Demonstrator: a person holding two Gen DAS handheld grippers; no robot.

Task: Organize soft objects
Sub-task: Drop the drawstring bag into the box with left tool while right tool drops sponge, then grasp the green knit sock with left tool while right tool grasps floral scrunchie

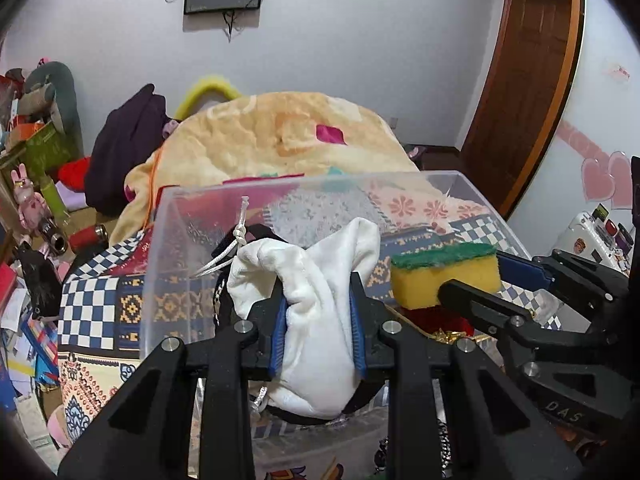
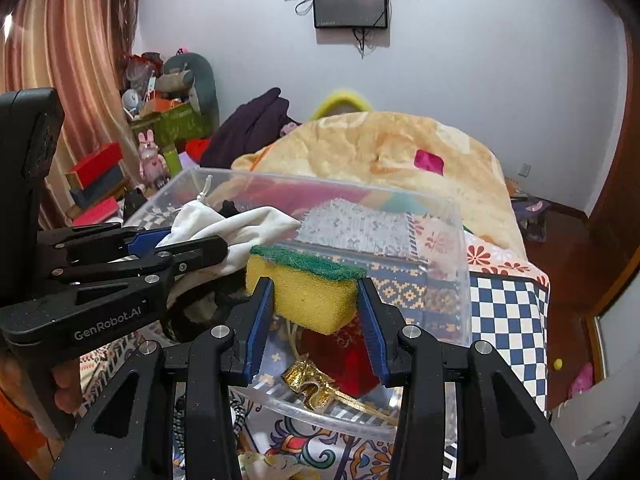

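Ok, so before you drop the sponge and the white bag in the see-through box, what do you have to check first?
1. Left gripper pinching the white drawstring pouch: ok, cloth is squeezed between both pads.
2. Right gripper pinching the sponge: ok, green side up.
3. Both things over the clear plastic bin: ok, they hang above its opening.
4. Room in the bin: ok, only a red pouch, a gold pouch and something dark lie inside.
5. The two grippers apart: ok, though close.
6. Pouch cord clear of the rim: cannot tell.
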